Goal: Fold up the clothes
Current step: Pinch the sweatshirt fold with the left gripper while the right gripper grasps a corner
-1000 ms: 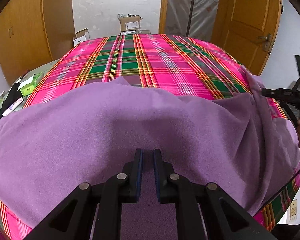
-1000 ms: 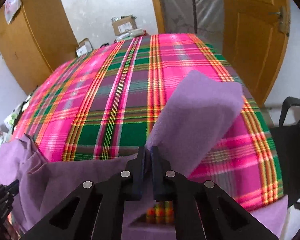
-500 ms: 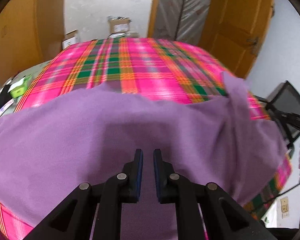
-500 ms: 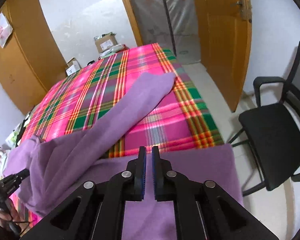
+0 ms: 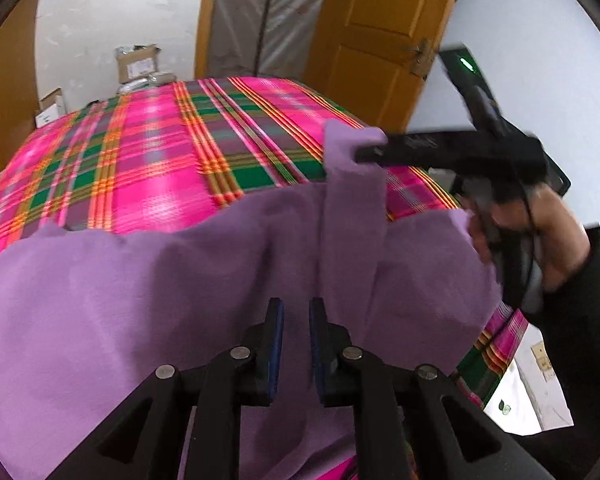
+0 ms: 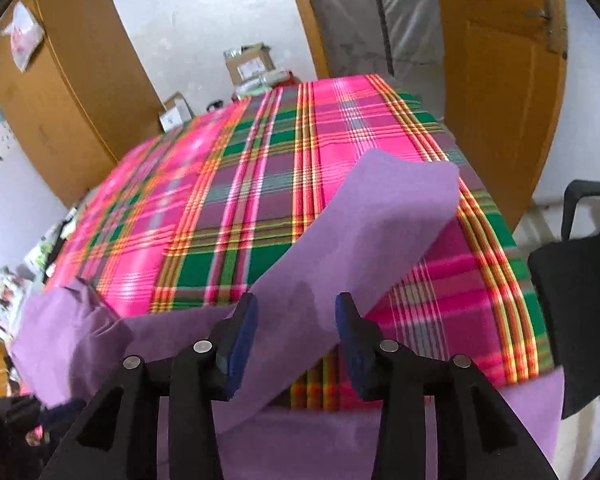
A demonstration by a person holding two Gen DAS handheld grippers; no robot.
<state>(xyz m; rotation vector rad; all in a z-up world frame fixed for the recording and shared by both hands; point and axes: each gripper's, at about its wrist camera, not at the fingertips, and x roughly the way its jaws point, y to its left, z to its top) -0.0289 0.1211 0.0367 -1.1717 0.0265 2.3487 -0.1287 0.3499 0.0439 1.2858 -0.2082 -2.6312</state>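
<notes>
Across the near half of the bed's pink-and-green plaid cover point(image 5: 152, 168) lies the purple garment point(image 5: 140, 300), its body spread wide toward me and one sleeve point(image 6: 380, 216) stretched out diagonally over the plaid toward the far right corner.

My right gripper point(image 6: 296, 328) hovers over the base of that sleeve with its jaws opening — the blue pads point(image 6: 240, 332) stand well apart, the cloth runs between them, and neither pad presses on it, so I read it as released. From the left wrist view I see the same gripper from the side, its black fingers reaching over the sleeve's raised end, with my right hand point(image 5: 540, 232) wrapped round the handle beside the garment's edge.

My left gripper point(image 5: 296, 332) points down at the middle of the garment. Its jaws are opening too, though the gap is narrow; I see purple fabric behind and below the pads, but I cannot tell whether any fold is caught between them.

Beyond the bed stand cardboard boxes point(image 6: 252, 62) against the wall, a wooden door point(image 6: 500, 80) — and a black chair point(image 6: 576, 264) to the right.
</notes>
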